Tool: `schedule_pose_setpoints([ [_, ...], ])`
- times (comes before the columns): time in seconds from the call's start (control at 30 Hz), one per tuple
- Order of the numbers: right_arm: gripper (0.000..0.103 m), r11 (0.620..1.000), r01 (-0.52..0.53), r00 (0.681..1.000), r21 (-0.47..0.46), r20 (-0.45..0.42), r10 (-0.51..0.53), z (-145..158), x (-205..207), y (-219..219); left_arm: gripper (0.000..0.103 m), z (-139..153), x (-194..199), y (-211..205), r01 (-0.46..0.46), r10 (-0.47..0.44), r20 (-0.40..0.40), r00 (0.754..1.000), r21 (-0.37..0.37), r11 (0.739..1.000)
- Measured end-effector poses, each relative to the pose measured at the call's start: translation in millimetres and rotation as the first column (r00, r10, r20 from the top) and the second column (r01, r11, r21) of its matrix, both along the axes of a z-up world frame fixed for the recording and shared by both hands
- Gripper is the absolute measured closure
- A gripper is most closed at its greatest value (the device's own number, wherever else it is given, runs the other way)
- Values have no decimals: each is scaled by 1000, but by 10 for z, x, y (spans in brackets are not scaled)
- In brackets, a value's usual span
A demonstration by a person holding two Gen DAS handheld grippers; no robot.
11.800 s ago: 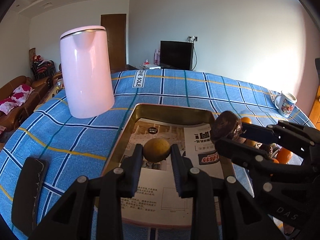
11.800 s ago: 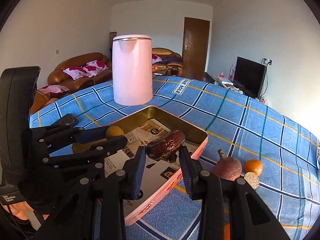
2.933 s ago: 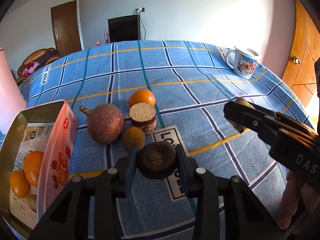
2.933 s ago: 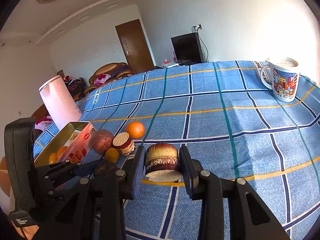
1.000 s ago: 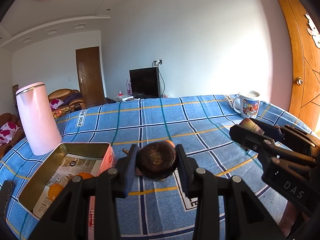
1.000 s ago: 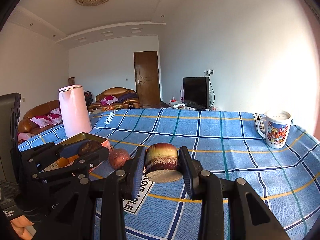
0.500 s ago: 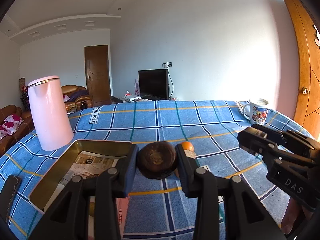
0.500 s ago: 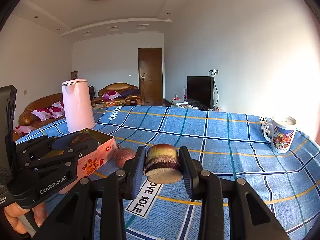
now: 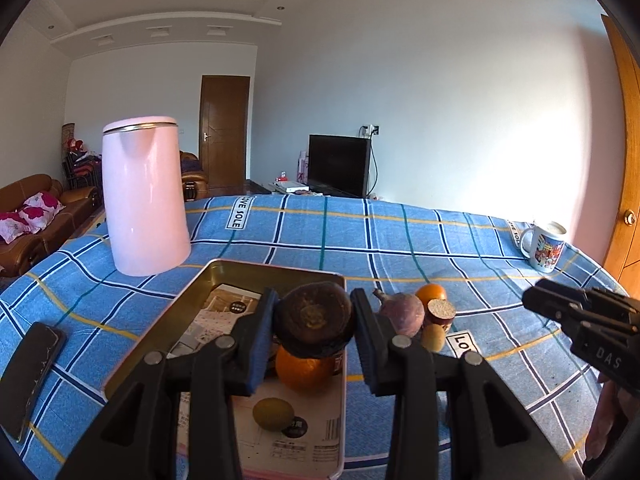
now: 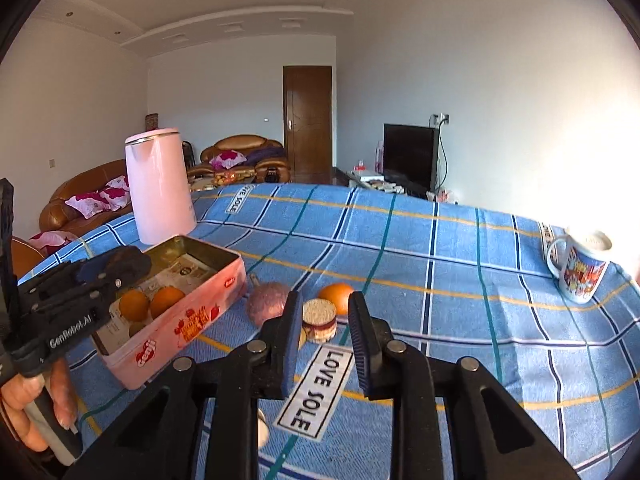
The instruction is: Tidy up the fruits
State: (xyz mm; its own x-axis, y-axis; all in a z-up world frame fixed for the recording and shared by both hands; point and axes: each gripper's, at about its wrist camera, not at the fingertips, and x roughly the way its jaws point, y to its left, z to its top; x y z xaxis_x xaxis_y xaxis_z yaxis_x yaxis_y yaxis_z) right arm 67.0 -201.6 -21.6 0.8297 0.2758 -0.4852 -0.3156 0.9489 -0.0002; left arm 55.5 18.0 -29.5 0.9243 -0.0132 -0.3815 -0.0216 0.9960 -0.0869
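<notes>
I am holding a dark fruit [image 9: 314, 322] in the left gripper [image 9: 314, 330], its jaws pressing on the fruit from both sides, and I am hovering it above the open tin [image 9: 168, 330]. The tin is sitting on the surface [image 9: 360, 236], which is wearing a blue checked cloth. Down in the tin I am seeing an orange [image 9: 302, 368] right under the held fruit and a small yellow-green fruit [image 9: 273, 413] nearer to me, both lying on printed paper. From the right wrist view I am making out two oranges side by side in the tin [image 10: 134, 305], with the left gripper and its dark fruit [image 10: 124, 260] hanging over the tin's far corner.

The right gripper [image 10: 322, 330] is standing open with nothing between its jaws, above the cloth near a "LOVE SOLE" label [image 10: 316, 386]. Ahead of it, outside the tin, a cluster is lying on the cloth: a purple round fruit with a stem [image 10: 266, 302] just beside the tin's wall, a cut piece with a pale grainy top [image 10: 319, 314] next to it, and an orange [image 10: 336, 292] touching the cut piece from behind. In the left wrist view a small yellowish fruit [image 9: 434, 334] is sitting at the near edge of that cluster.

A pink kettle [image 9: 144, 196] is standing upright beyond the tin, a mug [image 10: 580, 270] is well apart at the far right, and a dark phone [image 9: 28, 368] is lying left of the tin.
</notes>
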Motion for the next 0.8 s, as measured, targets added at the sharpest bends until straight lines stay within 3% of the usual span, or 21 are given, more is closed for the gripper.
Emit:
schedule_pose_setpoints([
  [0.03, 76, 1000, 4, 1000, 8, -18, -4, -24, -56, -31, 64, -1, -12, 22, -5, 5, 1, 1000, -5, 1000],
  [0.1, 59, 998, -43, 997, 38, -67, 45, -93, -161, 1, 64, 1, -26, 51, -6, 5, -4, 1000, -21, 1000],
  [0.13, 41, 996, -79, 992, 46, -90, 83, -140, -195, 67, 64, 7, -30, 59, -1, 1, -5, 1000, -25, 1000],
  [0.17, 35, 993, -109, 987, 42, -112, 113, -191, -211, 156, 64, 16, -45, 58, -3, 3, -3, 1000, -21, 1000],
  [0.23, 35, 984, -171, 973, 40, -153, 175, -291, -191, 343, 64, 37, -80, 82, -12, 12, 5, 1000, -12, 1000],
  [0.43, 35, 986, -165, 946, -18, -285, 153, -510, 34, 589, 64, 48, -131, 230, -35, 35, 3, 999, -24, 999],
  [0.5, 45, 984, -174, 938, -36, -311, 155, -562, 52, 616, 64, 38, -128, 286, -41, 41, -2, 999, -30, 999],
  [0.53, 68, 983, -177, 932, -36, -328, 156, -579, 76, 614, 64, 31, -127, 314, -44, 44, -6, 999, -29, 999],
  [0.57, 68, 984, -174, 929, -31, -337, 153, -593, 96, 607, 64, 26, -126, 344, -44, 43, -12, 999, -29, 999],
  [0.67, 68, 983, -181, 927, -16, -338, 165, -566, 131, 597, 64, 26, -140, 464, -54, 53, -16, 998, -19, 998],
  [0.8, 68, 981, -192, 948, 15, -255, 189, -344, 172, 676, 64, 37, -130, 635, -79, 80, -26, 996, 12, 997],
])
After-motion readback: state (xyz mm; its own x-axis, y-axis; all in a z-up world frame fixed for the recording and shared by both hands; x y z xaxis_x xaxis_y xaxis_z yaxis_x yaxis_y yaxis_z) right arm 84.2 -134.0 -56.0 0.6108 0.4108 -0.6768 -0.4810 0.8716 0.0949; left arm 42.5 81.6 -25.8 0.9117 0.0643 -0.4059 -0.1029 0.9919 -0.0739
